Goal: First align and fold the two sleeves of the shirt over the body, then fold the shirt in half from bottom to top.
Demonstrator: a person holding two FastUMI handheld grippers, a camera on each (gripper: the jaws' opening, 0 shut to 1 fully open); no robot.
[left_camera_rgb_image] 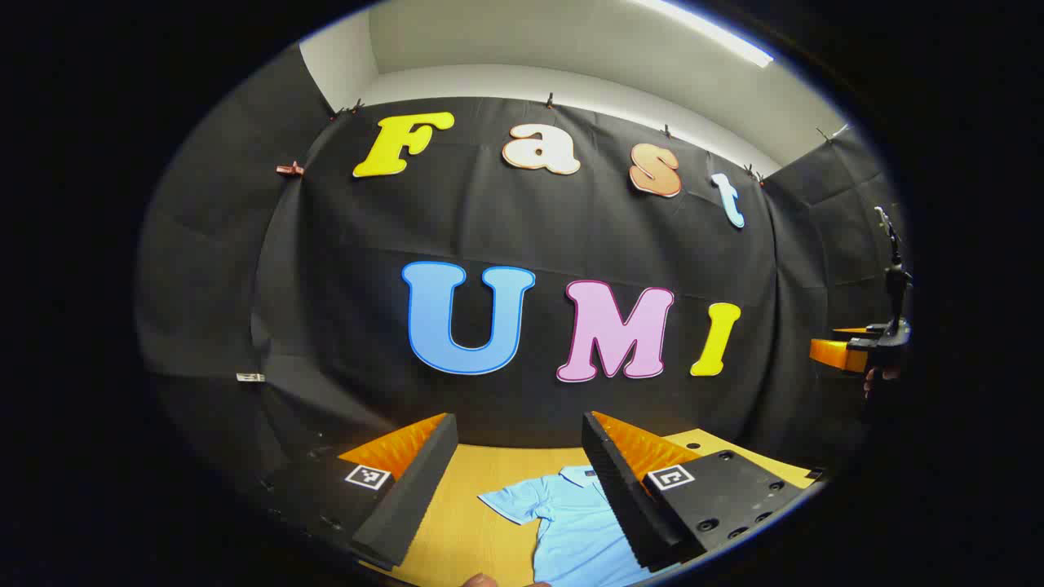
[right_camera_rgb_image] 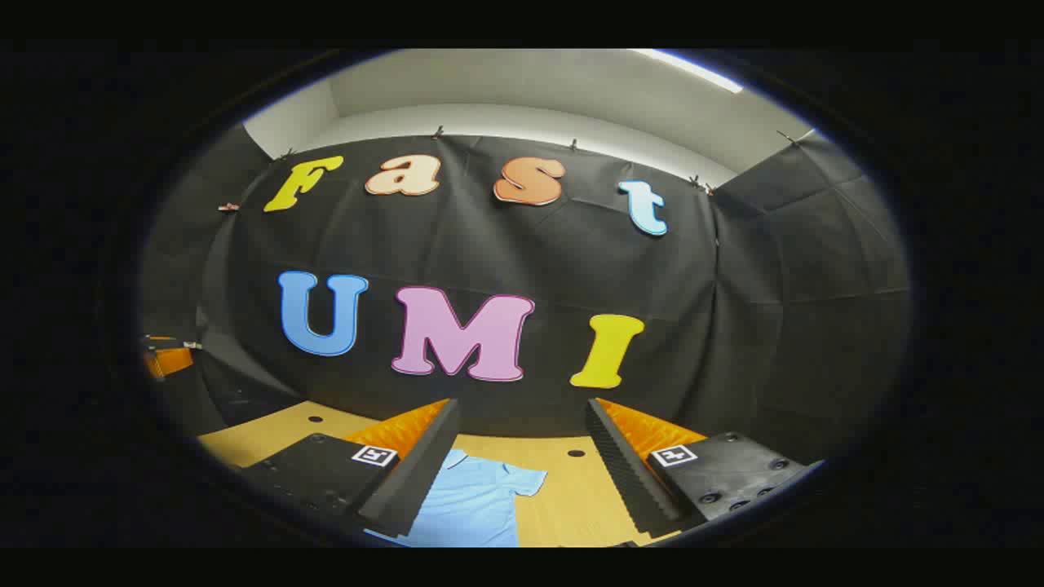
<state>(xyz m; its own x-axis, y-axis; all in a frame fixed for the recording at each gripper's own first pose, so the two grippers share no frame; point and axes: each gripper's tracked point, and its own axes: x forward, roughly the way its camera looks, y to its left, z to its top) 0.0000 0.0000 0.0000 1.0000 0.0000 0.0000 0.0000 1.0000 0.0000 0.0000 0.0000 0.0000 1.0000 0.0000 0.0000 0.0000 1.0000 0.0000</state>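
Two grippers: both raised above the table, level with the booth wall.
Left gripper [left_camera_rgb_image: 519, 481]: jaws wide apart, holding nothing.
Right gripper [right_camera_rgb_image: 522, 465]: jaws wide apart, empty.
Shirt [left_camera_rgb_image: 571, 526]: light blue, flat on the wooden table [left_camera_rgb_image: 465, 522], bottom centre of the left gripper view; lower centre-left in the right gripper view, sleeves spread.

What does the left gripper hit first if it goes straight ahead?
Probably the booth wall. The left gripper is open and points above the shirt and table; nothing else shows in that line, though depth is unclear.
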